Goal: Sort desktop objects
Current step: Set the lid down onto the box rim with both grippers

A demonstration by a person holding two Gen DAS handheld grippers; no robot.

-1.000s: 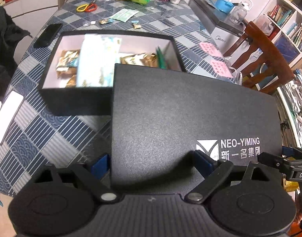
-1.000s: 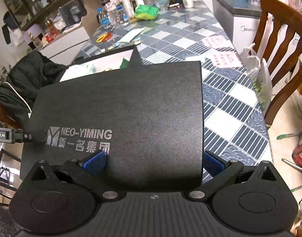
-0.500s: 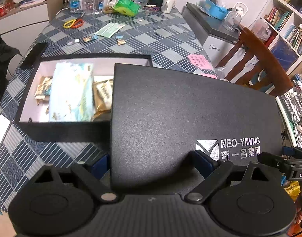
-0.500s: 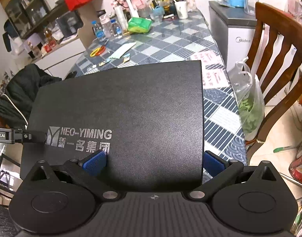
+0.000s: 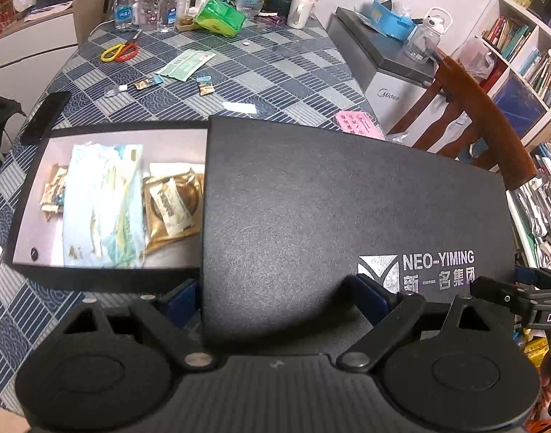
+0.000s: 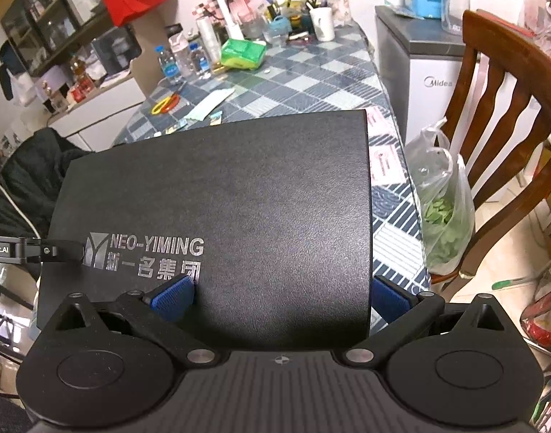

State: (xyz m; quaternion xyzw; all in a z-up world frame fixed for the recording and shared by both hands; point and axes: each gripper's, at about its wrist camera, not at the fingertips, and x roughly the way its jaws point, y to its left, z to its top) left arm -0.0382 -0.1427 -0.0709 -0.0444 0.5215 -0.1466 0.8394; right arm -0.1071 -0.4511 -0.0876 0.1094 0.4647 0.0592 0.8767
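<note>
With packets already in the open box (image 5: 105, 202) at left of frame, both the left tongs (image 5: 275, 297) and right tongs (image 6: 280, 294) are clamped on the black lid (image 5: 347, 209), not yet seated, while small packets (image 5: 205, 84) lie unsorted on the table (image 5: 275, 72).

Both wrist views sit close over the near edge of the black lid (image 5: 347, 209), facing the table's (image 6: 311, 83) far end.
</note>
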